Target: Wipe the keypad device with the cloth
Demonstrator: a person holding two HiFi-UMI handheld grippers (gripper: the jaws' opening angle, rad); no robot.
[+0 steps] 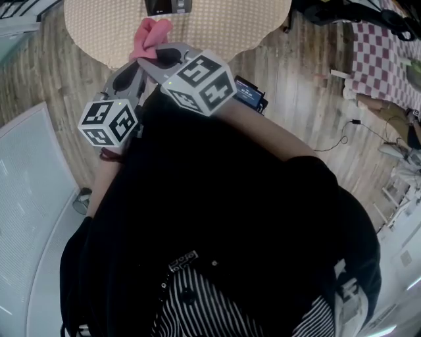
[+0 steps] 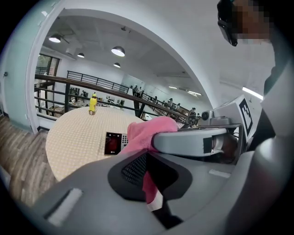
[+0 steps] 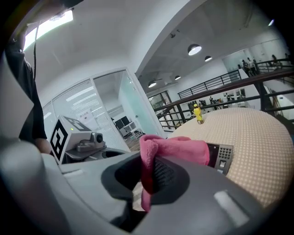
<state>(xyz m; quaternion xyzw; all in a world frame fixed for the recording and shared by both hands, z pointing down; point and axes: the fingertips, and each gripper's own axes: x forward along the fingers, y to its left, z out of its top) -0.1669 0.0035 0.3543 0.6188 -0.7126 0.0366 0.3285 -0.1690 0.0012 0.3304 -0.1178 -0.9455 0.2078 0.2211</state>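
The keypad device [image 1: 168, 6] lies flat on the round beige table [image 1: 223, 29], dark with a red screen and a grey keypad [image 2: 114, 143]. A pink cloth [image 1: 150, 36] hangs over the table's near edge, apart from the device. Both grippers meet at it in front of my body. My left gripper [image 2: 149, 176] is shut on a fold of the pink cloth [image 2: 147, 131]. My right gripper [image 3: 147, 176] is shut on the same cloth [image 3: 177, 149], just right of the left gripper [image 1: 133, 67]. In the right gripper view the device [image 3: 221, 157] shows partly behind the cloth.
A small yellow bottle [image 2: 93, 103] stands at the table's far side. On the wooden floor to the right lie a dark blue box [image 1: 250, 93], a cable and a red-checked cloth [image 1: 381, 59]. A glass partition [image 1: 26, 197] runs along the left.
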